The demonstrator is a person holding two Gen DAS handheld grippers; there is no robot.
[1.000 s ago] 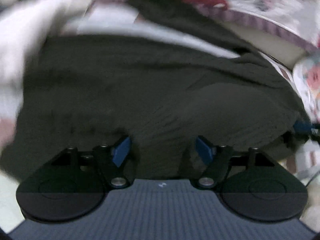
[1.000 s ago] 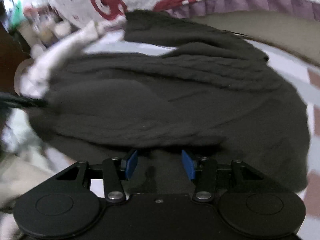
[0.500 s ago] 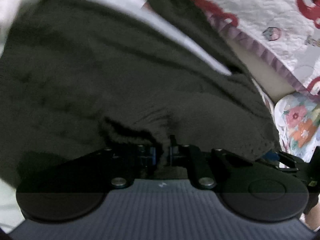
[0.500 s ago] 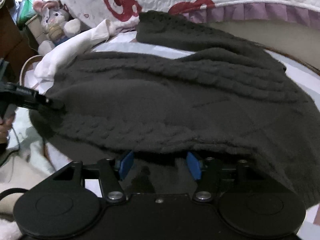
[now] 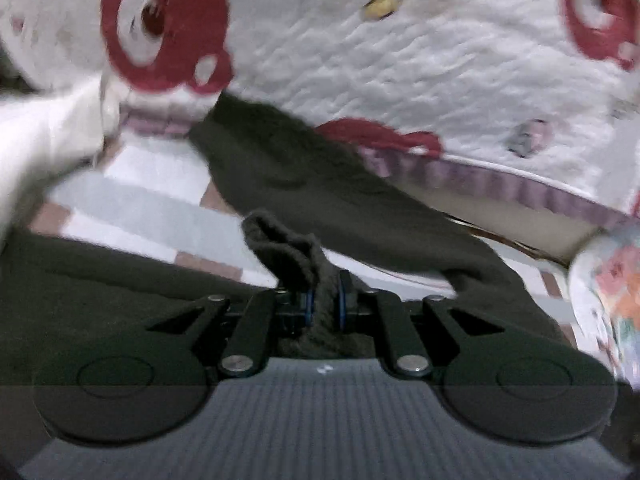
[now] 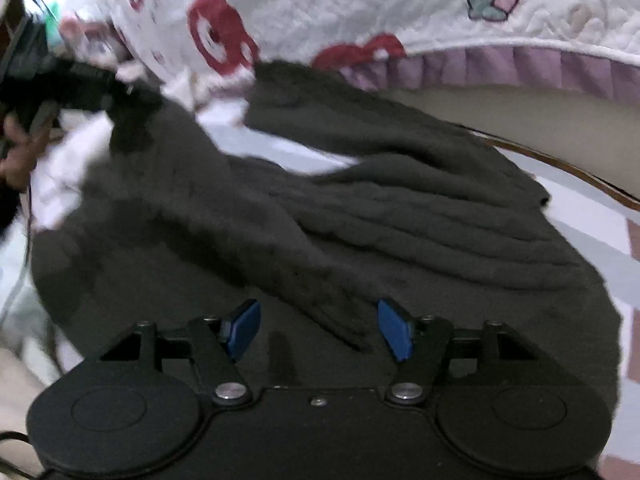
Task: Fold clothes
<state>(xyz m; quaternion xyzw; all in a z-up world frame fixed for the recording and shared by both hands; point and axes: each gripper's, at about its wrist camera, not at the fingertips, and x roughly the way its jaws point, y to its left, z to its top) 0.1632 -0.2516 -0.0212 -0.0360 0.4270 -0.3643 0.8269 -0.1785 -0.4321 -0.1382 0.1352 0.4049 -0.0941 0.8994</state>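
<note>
Clearly mid-fold, the left gripper [image 5: 323, 305] pinched the dark sweater [image 6: 360, 216] edge while the right gripper [image 6: 320, 330], jaws opening and empty, needed another hold.

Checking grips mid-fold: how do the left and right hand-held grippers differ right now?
The left hand-held gripper is clamped on a bunched edge of the dark knit sweater; the right hand-held gripper has its jaws opening, pads off the fabric. The left lifts a fold; the right hovers over flat knit. Both have blue pads.

No readable text, label, brand or number shows in either view.
</note>
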